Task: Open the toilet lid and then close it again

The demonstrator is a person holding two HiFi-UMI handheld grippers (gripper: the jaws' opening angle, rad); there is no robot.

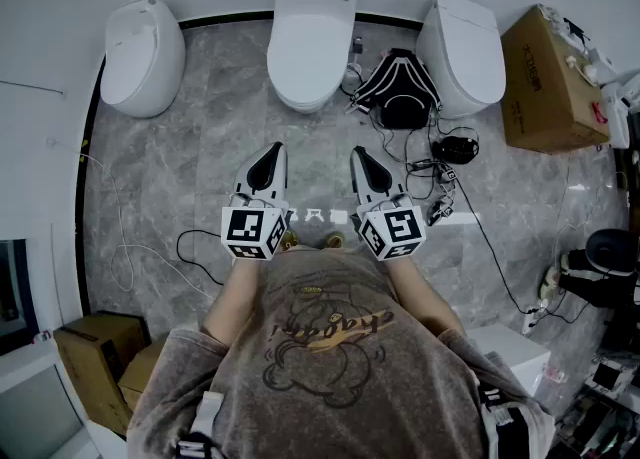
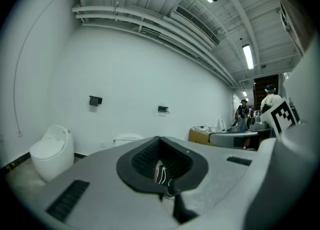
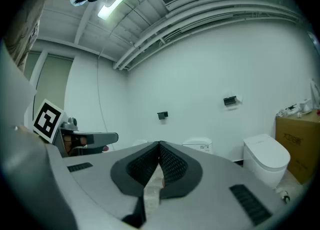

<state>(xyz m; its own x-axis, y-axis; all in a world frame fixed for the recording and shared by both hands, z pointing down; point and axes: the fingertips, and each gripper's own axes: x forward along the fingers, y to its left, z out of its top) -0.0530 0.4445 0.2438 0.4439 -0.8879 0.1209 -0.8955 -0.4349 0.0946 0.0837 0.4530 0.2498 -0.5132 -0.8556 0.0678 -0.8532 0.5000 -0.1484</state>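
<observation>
Three white toilets stand along the far wall. The middle toilet has its lid down and lies straight ahead of me. My left gripper and right gripper are held side by side at chest height over the grey marble floor, well short of that toilet. Both are shut with nothing between the jaws. In the left gripper view the left gripper points level at the wall, and the middle toilet's top shows just over it. The right gripper also points at the wall, with the middle toilet behind its tip.
A rounded toilet stands at the left and another toilet at the right. Between the middle and right toilets lie a black bag and loose cables. A cardboard box sits far right. More boxes are at the near left.
</observation>
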